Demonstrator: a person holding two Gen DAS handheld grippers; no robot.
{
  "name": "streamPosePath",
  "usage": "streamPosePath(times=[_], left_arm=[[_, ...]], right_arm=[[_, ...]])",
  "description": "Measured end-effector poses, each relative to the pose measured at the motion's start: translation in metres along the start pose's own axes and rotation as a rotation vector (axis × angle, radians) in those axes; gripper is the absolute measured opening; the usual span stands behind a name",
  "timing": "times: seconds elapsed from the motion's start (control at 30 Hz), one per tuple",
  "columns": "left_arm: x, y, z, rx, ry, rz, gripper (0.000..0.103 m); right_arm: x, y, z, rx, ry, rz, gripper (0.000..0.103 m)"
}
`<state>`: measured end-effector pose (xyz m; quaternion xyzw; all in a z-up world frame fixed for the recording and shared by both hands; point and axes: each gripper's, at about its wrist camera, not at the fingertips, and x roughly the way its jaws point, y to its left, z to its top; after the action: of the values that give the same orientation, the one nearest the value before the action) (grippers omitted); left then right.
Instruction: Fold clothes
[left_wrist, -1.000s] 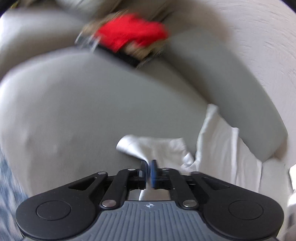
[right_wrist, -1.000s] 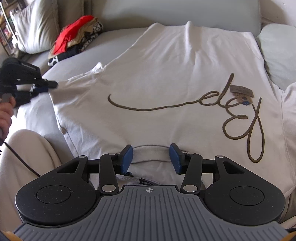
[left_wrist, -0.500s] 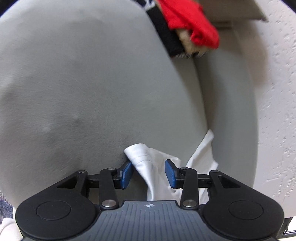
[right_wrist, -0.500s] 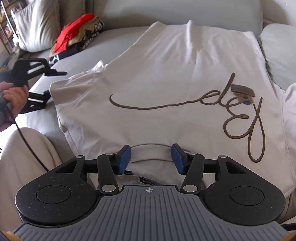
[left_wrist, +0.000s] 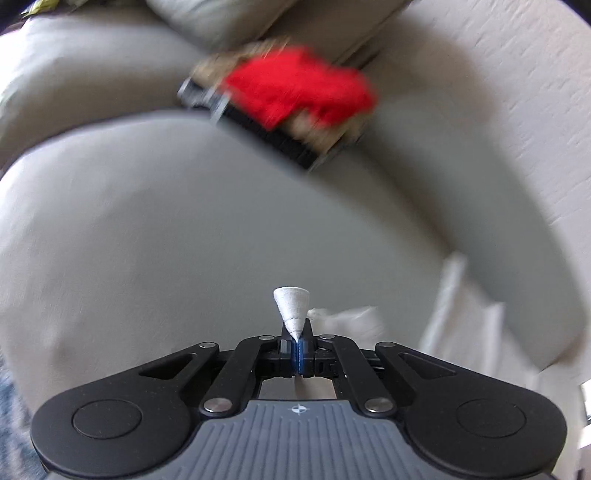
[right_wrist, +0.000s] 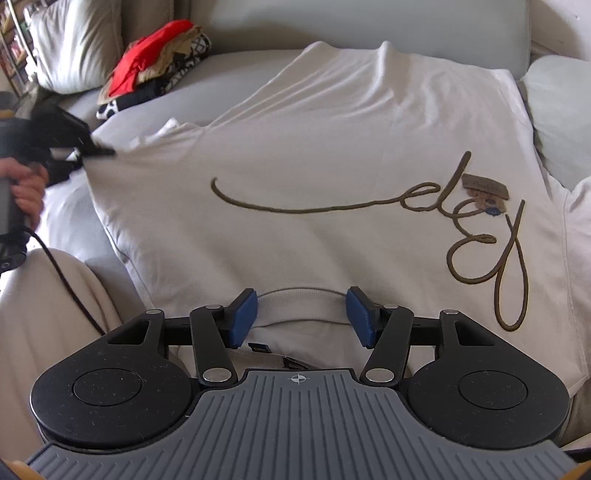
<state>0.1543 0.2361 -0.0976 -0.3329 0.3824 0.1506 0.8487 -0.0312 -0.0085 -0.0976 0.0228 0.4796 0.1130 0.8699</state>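
Beyond the shirt (right_wrist: 332, 147), stacked clothes (right_wrist: 155, 62) beside a pillow (right_wrist: 74, 44).

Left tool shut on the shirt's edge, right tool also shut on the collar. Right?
Not quite. The right tool is open, its pads either side of the collar, as the right wrist view shows. The left tool is indeed shut on the shirt edge.

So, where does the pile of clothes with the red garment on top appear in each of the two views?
Left wrist view: the pile is top centre, blurred, beyond the left gripper.
Right wrist view: it is top left, beside a pillow.
Shared landmark: the white T-shirt, whose pinched corner shows between the left gripper's closed fingers.
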Motion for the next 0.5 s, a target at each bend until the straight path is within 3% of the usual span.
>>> streamPosePath(times=[0.1, 0.27, 0.37, 0.43, 0.5], left_arm=[[-0.002, 0.005, -0.005, -0.034, 0.016, 0.013, 0.006], [-0.041, -0.008, -0.005, 0.047, -0.018, 0.105, 0.019], [-0.075, -0.024, -0.019, 0.129, 0.017, 0.045, 0.020], [-0.093, -0.039, -0.044, 0.209, 0.059, 0.014, 0.026], [-0.094, -0.039, -0.054, 0.224, 0.080, 0.016, 0.034]], right_arm=[[-0.013, -0.008, 0.002, 0.037, -0.005, 0.017, 0.060], [-0.056, -0.047, -0.005, 0.153, -0.064, 0.042, 0.060], [-0.073, -0.074, -0.016, 0.248, -0.069, 0.060, 0.060], [-0.074, -0.090, -0.029, 0.342, -0.043, 0.102, 0.060], [-0.075, -0.101, -0.041, 0.402, -0.028, 0.136, 0.059]])
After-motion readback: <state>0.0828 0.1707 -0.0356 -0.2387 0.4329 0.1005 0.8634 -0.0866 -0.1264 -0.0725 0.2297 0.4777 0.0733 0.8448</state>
